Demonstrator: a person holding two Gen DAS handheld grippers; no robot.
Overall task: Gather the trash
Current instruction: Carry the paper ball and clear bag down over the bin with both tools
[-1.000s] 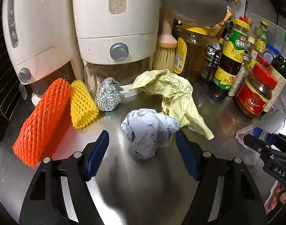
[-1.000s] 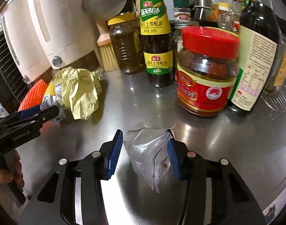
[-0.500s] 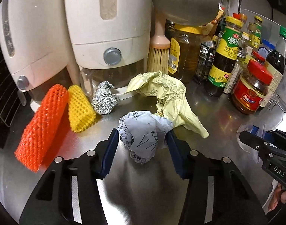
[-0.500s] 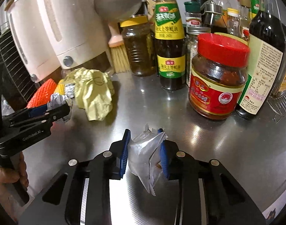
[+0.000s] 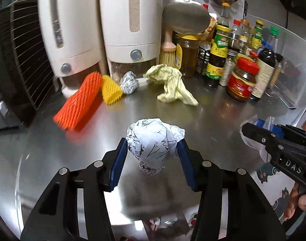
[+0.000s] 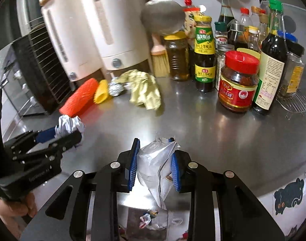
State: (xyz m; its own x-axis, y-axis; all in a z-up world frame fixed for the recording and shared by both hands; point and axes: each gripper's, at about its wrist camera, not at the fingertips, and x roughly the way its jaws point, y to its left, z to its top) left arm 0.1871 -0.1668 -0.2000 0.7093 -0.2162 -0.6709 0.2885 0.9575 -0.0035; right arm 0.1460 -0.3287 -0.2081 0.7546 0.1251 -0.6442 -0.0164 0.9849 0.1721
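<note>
My left gripper [image 5: 151, 150] is shut on a crumpled white paper ball [image 5: 153, 140] with printed text, held above the steel counter [image 5: 213, 116]; the ball also shows in the right wrist view [image 6: 69, 125]. My right gripper [image 6: 154, 158] is shut on a crinkled silver plastic bag [image 6: 157, 164], lifted off the counter; that gripper shows at the right of the left wrist view [image 5: 259, 132]. On the counter at the back lie an orange foam net [image 5: 78, 104], a yellow foam net [image 5: 110, 89], a foil ball [image 5: 129, 82] and a crumpled yellow-green wrapper [image 5: 171, 85].
Two white dispensers [image 5: 130, 30] and a brush [image 5: 169, 50] stand at the back. Sauce bottles and a red-lidded jar [image 5: 242, 79] crowd the back right. A black wire rack [image 5: 22, 60] is at the left. A container holding trash shows below the counter edge [image 6: 150, 219].
Both grippers closed on their items, then lifted and pulled back from the counter's rear, the left with the paper ball, the right with the silver bag.
</note>
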